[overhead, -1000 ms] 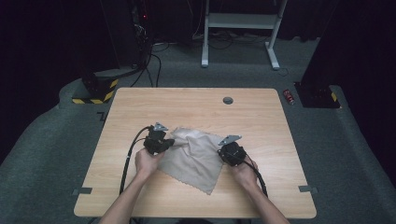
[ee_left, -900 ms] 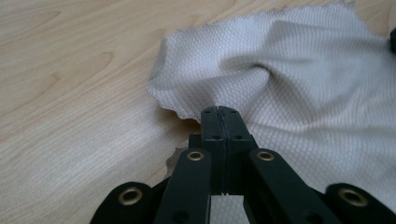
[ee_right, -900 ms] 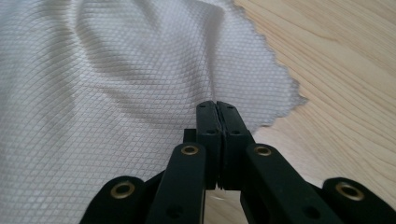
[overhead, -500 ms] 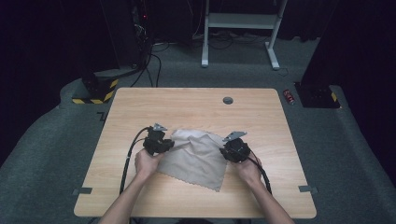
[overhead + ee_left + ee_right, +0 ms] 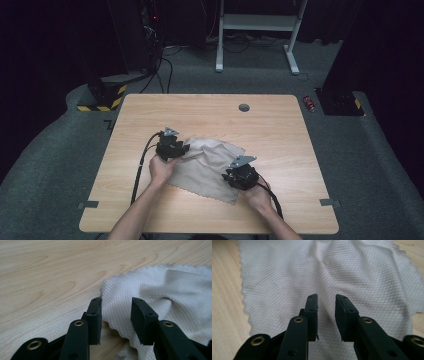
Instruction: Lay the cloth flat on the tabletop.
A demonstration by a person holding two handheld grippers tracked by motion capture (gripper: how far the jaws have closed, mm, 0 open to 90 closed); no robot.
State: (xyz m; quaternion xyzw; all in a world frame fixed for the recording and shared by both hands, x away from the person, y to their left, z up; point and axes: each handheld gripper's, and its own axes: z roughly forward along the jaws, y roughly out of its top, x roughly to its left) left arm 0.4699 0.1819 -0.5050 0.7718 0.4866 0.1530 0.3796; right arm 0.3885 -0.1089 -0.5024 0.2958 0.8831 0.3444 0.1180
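Here, one cloth (image 5: 207, 165), one table (image 5: 280, 130), two grippers, jaws just opened

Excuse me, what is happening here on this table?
A person works on a pale grey cloth lying on a wooden table, with a gripper in each hand. The left gripper is at the cloth's scalloped edge, the right gripper over its middle. Both have just been opening; their jaws stand apart, gripping nothing.

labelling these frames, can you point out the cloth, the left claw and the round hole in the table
cloth (image 5: 202, 165), high view, on its flat middle between the two hands
left claw (image 5: 116, 312), left gripper view, midway between its two black fingertips, over the cloth's edge
round hole (image 5: 244, 107), high view, on the dark grommet near the table's far edge
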